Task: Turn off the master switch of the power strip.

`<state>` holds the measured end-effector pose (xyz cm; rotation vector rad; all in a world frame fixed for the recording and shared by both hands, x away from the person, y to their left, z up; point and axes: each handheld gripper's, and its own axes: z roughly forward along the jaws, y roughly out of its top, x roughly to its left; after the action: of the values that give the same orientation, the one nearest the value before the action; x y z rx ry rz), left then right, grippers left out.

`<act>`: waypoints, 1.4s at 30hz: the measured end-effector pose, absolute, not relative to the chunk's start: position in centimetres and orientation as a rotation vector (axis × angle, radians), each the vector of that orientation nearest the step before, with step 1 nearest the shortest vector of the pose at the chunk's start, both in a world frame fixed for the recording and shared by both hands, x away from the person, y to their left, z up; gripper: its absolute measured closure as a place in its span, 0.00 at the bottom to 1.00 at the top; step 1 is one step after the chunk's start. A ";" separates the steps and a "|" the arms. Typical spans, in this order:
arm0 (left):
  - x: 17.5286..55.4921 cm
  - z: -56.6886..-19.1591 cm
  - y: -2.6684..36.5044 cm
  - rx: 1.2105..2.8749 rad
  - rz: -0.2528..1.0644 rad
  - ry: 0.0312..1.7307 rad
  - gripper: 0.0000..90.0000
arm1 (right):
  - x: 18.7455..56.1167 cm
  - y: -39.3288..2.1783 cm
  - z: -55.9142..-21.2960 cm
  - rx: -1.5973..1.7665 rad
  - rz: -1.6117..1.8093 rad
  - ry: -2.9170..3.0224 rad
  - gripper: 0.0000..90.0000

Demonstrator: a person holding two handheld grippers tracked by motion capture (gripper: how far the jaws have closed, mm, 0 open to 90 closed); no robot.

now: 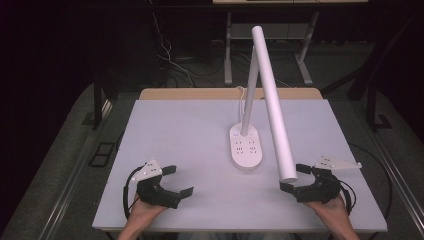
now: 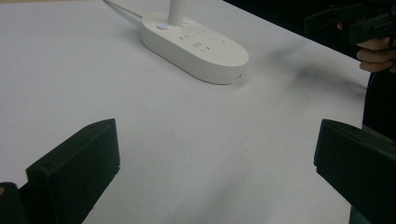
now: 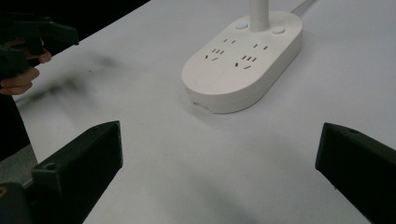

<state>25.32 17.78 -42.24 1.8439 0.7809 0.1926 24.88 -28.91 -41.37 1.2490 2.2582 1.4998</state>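
While lamp base point(image 1: 245, 146) sits mid-table, both claws gape near front edge.

Left gripper point(image 1: 178, 181) low at near-left of the high view, held in left hand point(image 1: 142, 212), jaws spread wide, nothing between them, pointing right and forward. Right gripper point(image 1: 295, 177) low at near-right in right hand point(image 1: 330, 206), jaws likewise wide apart and empty, pointing left. Forearms enter from bottom edge, well apart.
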 end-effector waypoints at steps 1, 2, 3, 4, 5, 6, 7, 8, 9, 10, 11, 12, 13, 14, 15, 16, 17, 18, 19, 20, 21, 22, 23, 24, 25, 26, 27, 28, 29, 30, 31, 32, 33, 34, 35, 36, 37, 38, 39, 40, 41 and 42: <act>25.3 -42.2 17.8 1.844 0.193 0.781 0.00 | 24.9 -29.0 -41.4 1.245 1.498 2.259 0.00; 25.3 -42.2 17.8 1.844 0.192 0.781 0.00 | 24.9 -29.0 -41.4 1.245 1.498 2.259 0.00; 25.3 -42.2 17.8 1.847 0.192 0.780 0.00 | 24.8 -29.0 -41.4 1.245 1.496 2.259 0.00; 25.3 -42.2 17.8 1.847 0.191 0.782 0.00 | 24.9 -29.0 -41.4 1.246 1.497 2.258 0.00; 25.3 -42.2 17.8 1.848 0.192 0.780 0.00 | 24.9 -29.0 -41.4 1.246 1.497 2.258 0.00; 25.2 -42.2 17.8 1.848 0.194 0.782 0.00 | 24.9 -29.1 -41.4 1.248 1.495 2.257 0.00; 25.2 -42.2 17.8 1.847 0.194 0.783 0.00 | 24.8 -29.1 -41.4 1.251 1.491 2.259 0.00; 25.2 -42.2 17.8 1.848 0.195 0.782 0.00 | 24.8 -29.1 -41.4 1.249 1.487 2.263 0.00; 25.2 -42.2 17.8 1.850 0.196 0.783 0.00 | 24.8 -29.0 -41.4 1.241 1.483 2.262 0.00; 25.2 -42.2 17.8 1.850 0.196 0.783 0.00 | 24.8 -29.0 -41.4 1.238 1.480 2.263 0.00; 25.2 -42.2 17.8 1.851 0.195 0.782 0.00 | 24.8 -29.0 -41.4 1.238 1.480 2.263 0.00; 25.2 -42.2 17.9 1.853 0.191 0.781 0.00 | 24.8 -29.0 -41.4 1.239 1.478 2.265 0.00; 25.2 -42.2 17.9 1.848 0.183 0.781 0.00 | 24.8 -29.0 -41.4 1.243 1.473 2.272 0.00; 25.2 -42.2 17.9 1.847 0.180 0.779 0.00 | 24.8 -29.0 -41.4 1.243 1.473 2.272 0.00; 25.2 -42.2 17.9 1.849 0.180 0.778 0.00 | 24.8 -28.9 -41.4 1.233 1.463 2.279 0.00; 25.2 -42.2 17.9 1.852 0.181 0.778 0.00 | 24.8 -28.9 -41.4 1.233 1.463 2.279 0.00; 25.2 -42.2 17.8 1.858 0.182 0.775 0.00 | 24.8 -28.9 -41.4 1.226 1.457 2.283 0.00; 25.2 -42.2 17.8 1.862 0.185 0.774 0.00 | 24.8 -28.9 -41.4 1.227 1.450 2.290 0.00; 25.2 -42.1 17.8 1.866 0.186 0.773 0.00 | 24.8 -28.8 -41.4 1.224 1.446 2.294 0.00; 25.2 -42.1 17.8 1.868 0.186 0.774 0.00 | 24.9 -28.8 -41.5 1.217 1.441 2.298 0.00; 25.2 -42.1 17.8 1.869 0.187 0.776 0.00 | 24.9 -28.7 -41.5 1.210 1.433 2.308 0.00; 25.2 -42.1 17.9 1.871 0.188 0.775 0.00 | 24.9 -28.7 -41.5 1.210 1.433 2.308 0.00; 25.2 -42.1 17.8 1.871 0.188 0.777 0.00 | 24.9 -28.7 -41.5 1.210 1.433 2.310 0.00; 25.2 -42.1 17.8 1.871 0.186 0.776 0.00 | 24.9 -28.7 -41.5 1.210 1.429 2.308 0.00; 25.2 -42.1 17.8 1.869 0.182 0.776 0.00 | 24.9 -28.7 -41.5 1.210 1.429 2.308 0.00; 25.3 -42.1 17.8 1.877 0.184 0.771 0.00 | 24.9 -28.7 -41.5 1.212 1.425 2.305 0.00; 25.3 -42.1 17.8 1.881 0.185 0.773 0.00 | 24.9 -28.7 -41.5 1.216 1.424 2.309 0.00; 25.3 -42.0 17.8 1.884 0.182 0.774 0.00 | 24.9 -28.7 -41.5 1.216 1.424 2.309 0.00; 25.3 -42.0 17.7 1.887 0.182 0.774 0.00 | 24.9 -28.7 -41.5 1.215 1.423 2.307 0.00; 25.3 -41.9 17.7 1.890 0.183 0.776 0.00 | 24.9 -28.7 -41.5 1.211 1.421 2.306 0.00; 25.3 -41.9 17.7 1.894 0.184 0.773 0.00 | 24.9 -28.7 -41.5 1.211 1.418 2.307 0.00; 25.3 -41.9 17.7 1.898 0.184 0.773 0.00 | 24.9 -28.7 -41.5 1.213 1.416 2.310 0.00; 25.3 -41.8 17.6 1.900 0.183 0.772 0.00 | 24.9 -28.8 -41.5 1.214 1.415 2.314 0.00; 25.3 -41.8 17.6 1.904 0.184 0.772 0.00 | 24.9 -28.8 -41.5 1.214 1.415 2.314 0.00; 25.3 -41.8 17.5 1.901 0.184 0.775 0.00 | 24.9 -28.8 -41.5 1.215 1.414 2.313 0.00; 25.3 -41.7 17.5 1.904 0.184 0.775 0.00 | 24.9 -28.8 -41.5 1.214 1.416 2.312 0.00; 25.4 -41.6 17.5 1.908 0.184 0.770 0.00 | 24.9 -28.8 -41.5 1.217 1.419 2.309 0.00; 25.4 -41.6 17.5 1.907 0.182 0.768 0.00 | 24.9 -28.9 -41.5 1.218 1.419 2.307 0.00; 25.4 -41.6 17.6 1.911 0.178 0.768 0.00 | 24.9 -28.9 -41.5 1.218 1.419 2.307 0.00; 25.5 -41.6 17.5 1.910 0.174 0.768 0.00 | 24.9 -28.9 -41.5 1.219 1.419 2.306 0.00; 25.5 -41.6 17.5 1.912 0.169 0.770 0.00 | 24.9 -28.9 -41.5 1.223 1.419 2.307 0.00; 25.6 -41.5 17.5 1.913 0.163 0.769 0.00 | 24.8 -28.9 -41.5 1.225 1.417 2.303 0.00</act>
<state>25.57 17.45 -41.54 1.9126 0.7691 0.1634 24.83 -28.92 -41.48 1.2250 2.3034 1.4170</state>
